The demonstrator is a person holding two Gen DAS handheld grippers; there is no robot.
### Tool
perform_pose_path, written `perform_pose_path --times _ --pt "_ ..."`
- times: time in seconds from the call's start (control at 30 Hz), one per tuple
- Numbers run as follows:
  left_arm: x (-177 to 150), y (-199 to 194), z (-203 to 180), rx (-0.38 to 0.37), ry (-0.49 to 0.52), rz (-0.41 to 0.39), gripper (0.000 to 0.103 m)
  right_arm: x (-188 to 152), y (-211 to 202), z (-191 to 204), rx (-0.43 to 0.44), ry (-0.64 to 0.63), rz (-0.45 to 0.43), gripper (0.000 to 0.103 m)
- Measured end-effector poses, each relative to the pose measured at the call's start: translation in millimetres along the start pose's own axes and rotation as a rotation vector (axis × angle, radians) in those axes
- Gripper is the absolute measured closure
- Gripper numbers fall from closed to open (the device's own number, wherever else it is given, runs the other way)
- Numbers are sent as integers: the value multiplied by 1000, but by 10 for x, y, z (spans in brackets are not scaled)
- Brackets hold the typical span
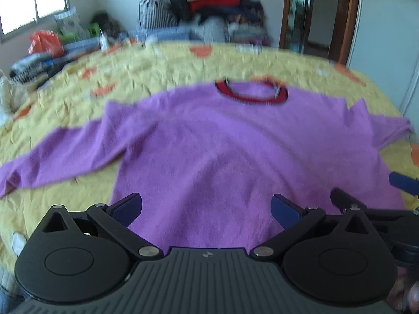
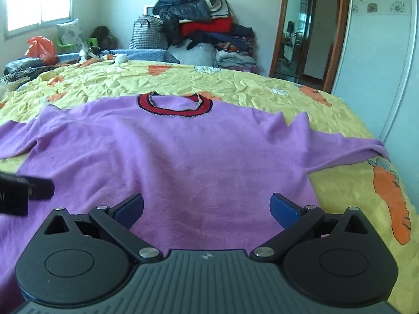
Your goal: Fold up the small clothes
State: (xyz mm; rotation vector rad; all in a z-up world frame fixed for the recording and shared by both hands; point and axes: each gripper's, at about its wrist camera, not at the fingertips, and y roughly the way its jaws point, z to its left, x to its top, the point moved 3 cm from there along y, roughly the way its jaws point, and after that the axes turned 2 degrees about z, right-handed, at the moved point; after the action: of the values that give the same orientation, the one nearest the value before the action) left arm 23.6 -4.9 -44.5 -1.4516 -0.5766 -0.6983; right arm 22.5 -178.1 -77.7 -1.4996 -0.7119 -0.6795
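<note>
Flat on yellow bed cover (image 2: pixel 262 91): purple sweater (image 2: pixel 183 157), left sleeve end cut off; left tongs (image 1: pixel 207 209) and right tongs (image 2: pixel 207 209) agape, empty.

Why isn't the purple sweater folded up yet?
The purple sweater lies spread flat on the yellow bedspread, both sleeves out sideways.

The place is a bedroom in a home. A bed (image 2: pixel 235 83) under a yellow quilt with orange carrot prints fills it, a heap of clothes (image 2: pixel 204 23) is piled against the far wall, and a window (image 2: pixel 39 0) and a wood-framed doorway (image 2: pixel 309 34) flank the room.
</note>
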Motion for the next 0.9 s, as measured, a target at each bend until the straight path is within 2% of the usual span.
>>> perform_pose_path --times 0.07,0.1,0.13,0.17,0.27,0.3,0.4,0.5,0.73,0.9 --pt "-27 -97 2 99 2 -114 0 11 4 -5 -6 3 -7 0" --pt "-25 -132 -9 151 8 -139 0 18 27 -9 -4 3 5 0" --pt "-22 -160 -13 159 13 -154 0 21 61 -5 -10 0 20 0" --pt "-6 -158 -8 135 14 -141 0 20 82 6 -17 -6 26 0" --pt "39 9 86 28 -50 10 0 37 109 56 -40 -34 17 0" --pt "33 63 125 9 -65 34 0 43 121 69 -49 -38 17 0" --pt "-7 157 207 18 -71 67 0 53 174 78 -45 -34 38 0" --pt "-29 192 268 -24 -79 53 0 38 217 62 -33 -28 49 0" --pt "86 344 125 -10 -38 89 0 41 427 -23 -39 -33 97 0" --pt "267 474 -20 -6 1 94 0 116 512 -144 -56 -23 97 0"
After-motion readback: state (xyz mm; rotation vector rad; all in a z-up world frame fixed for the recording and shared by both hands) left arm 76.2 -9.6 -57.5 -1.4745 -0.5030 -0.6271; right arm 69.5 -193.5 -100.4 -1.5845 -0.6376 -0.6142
